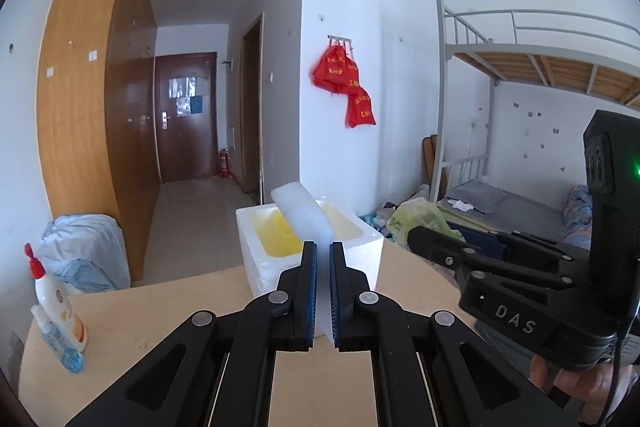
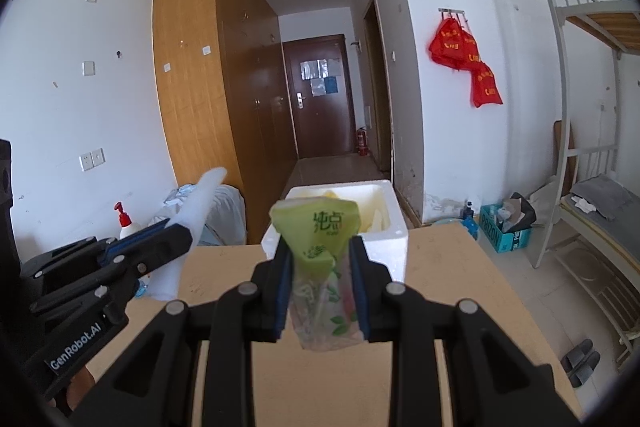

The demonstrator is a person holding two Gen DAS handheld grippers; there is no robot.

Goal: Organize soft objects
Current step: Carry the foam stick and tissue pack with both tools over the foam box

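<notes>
So both grippers are loaded and held up over the wooden table (image 2: 460,287). The left gripper (image 1: 323,255) has its jaws nearly closed, pinching a white foam sheet (image 1: 302,213) between the blue pads (image 1: 310,291). The sheet sticks out forward past the fingertips and tilts upward, and from the left camera it overlaps the opening of the white foam box (image 1: 370,247), though I can't tell if it's actually touching the box. From the right camera, that same foam sheet (image 2: 200,205) angles up and away from the left gripper (image 2: 172,233), off to the left of the box.

The right gripper (image 2: 322,247) is about halfway closed around a green tissue pack (image 2: 316,227). The green top pokes up above the fingertips, and the clear printed plastic end hangs down between the fingers. The white foam box (image 2: 394,235) sits just behind it at the far edge of the table, with yellowish stuff inside.

A red-capped pump bottle (image 1: 56,307) stands on the table's left edge.
</notes>
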